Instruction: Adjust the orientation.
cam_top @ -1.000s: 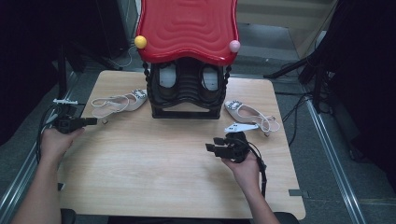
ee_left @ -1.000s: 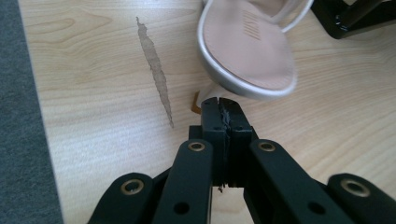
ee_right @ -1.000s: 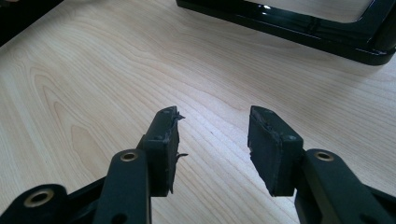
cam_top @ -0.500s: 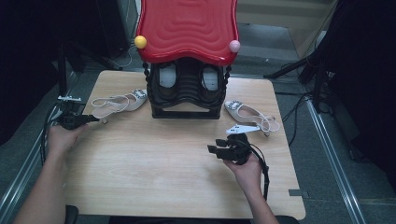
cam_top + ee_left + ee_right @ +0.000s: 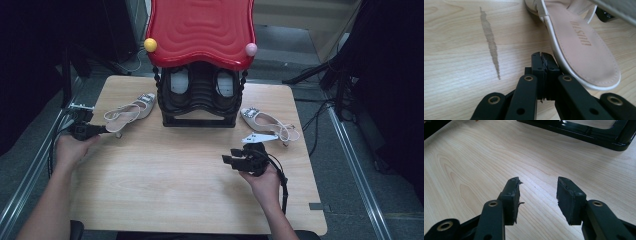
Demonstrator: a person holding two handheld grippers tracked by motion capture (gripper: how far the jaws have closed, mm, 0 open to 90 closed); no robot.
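Note:
A pale slingback sandal [image 5: 131,110] lies left of the black shoe rack [image 5: 200,107]; its insole [image 5: 584,45] fills the upper right of the left gripper view. My left gripper [image 5: 106,129] lies on the table by that sandal's heel, jaws pressed together with nothing between them [image 5: 542,62], just left of the sole's rim. The matching sandal [image 5: 265,121] lies right of the rack. My right gripper [image 5: 227,160] sits in front of it near the table's middle, open and empty [image 5: 537,192], pointing left over bare wood.
The rack carries a red wavy top [image 5: 200,27] with a yellow ball [image 5: 150,45] and a pink ball [image 5: 251,49], and holds two dark shoes [image 5: 178,80]. The wooden table [image 5: 175,200] has metal rails and cables along both sides.
The left gripper has edged slightly toward the sandal's heel. The right gripper has kept still.

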